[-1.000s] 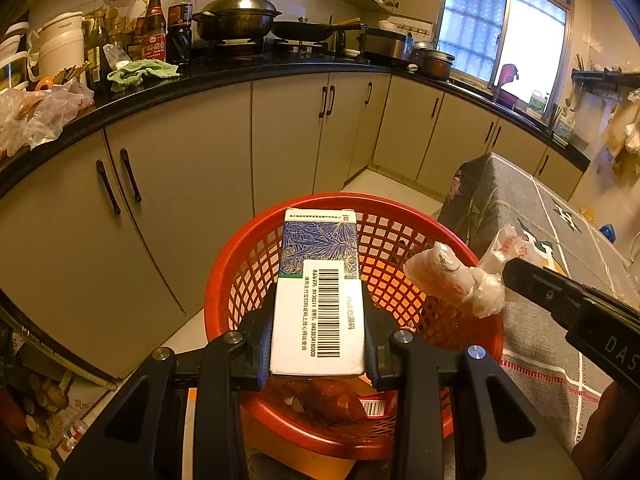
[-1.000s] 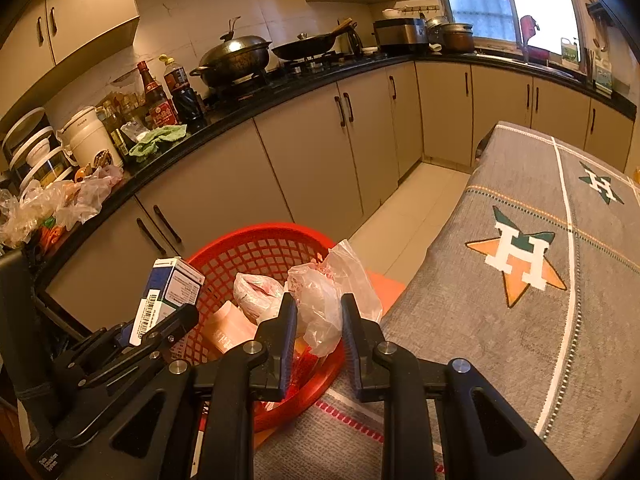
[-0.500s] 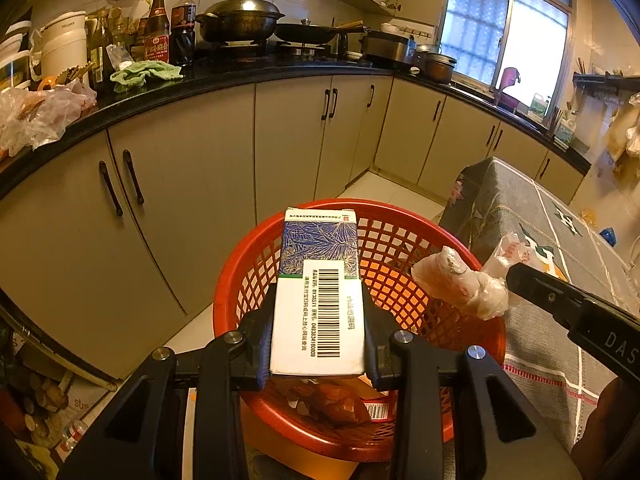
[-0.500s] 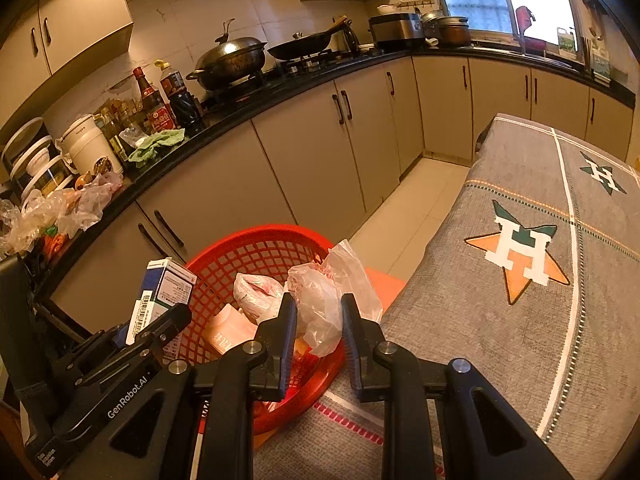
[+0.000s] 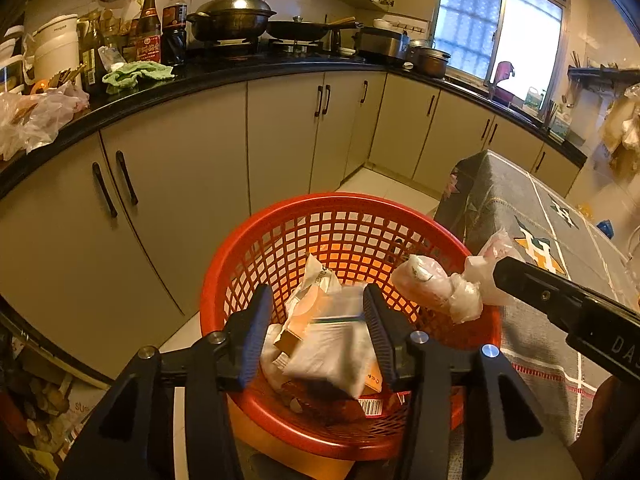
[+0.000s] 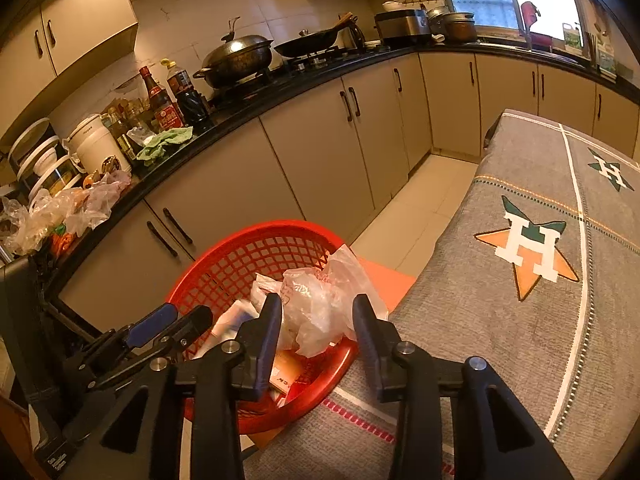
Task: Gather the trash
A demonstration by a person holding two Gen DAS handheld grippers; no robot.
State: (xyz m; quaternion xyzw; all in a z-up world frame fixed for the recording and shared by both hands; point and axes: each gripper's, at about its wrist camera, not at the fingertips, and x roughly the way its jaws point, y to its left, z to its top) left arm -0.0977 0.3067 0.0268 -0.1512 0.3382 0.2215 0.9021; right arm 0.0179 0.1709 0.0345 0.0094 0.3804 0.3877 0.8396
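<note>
Black left gripper [image 5: 316,334], blue-lined jaws, silver screws.

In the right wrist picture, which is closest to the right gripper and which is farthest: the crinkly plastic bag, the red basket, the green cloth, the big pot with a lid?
1. Plastic bag, between the opening right gripper jaws.
2. Red basket, just beyond, left.
3. Green cloth, on the counter, left.
4. Lidded pot, on the stove behind.

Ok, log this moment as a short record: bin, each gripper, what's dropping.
bin: red basket, beside the grey tablecloth
left gripper: jaws opening, white carton blurred, falling into basket
right gripper: jaws opening, crumpled plastic bag between fingers, over the basket rim
basket contents: wrappers, packaging
</note>
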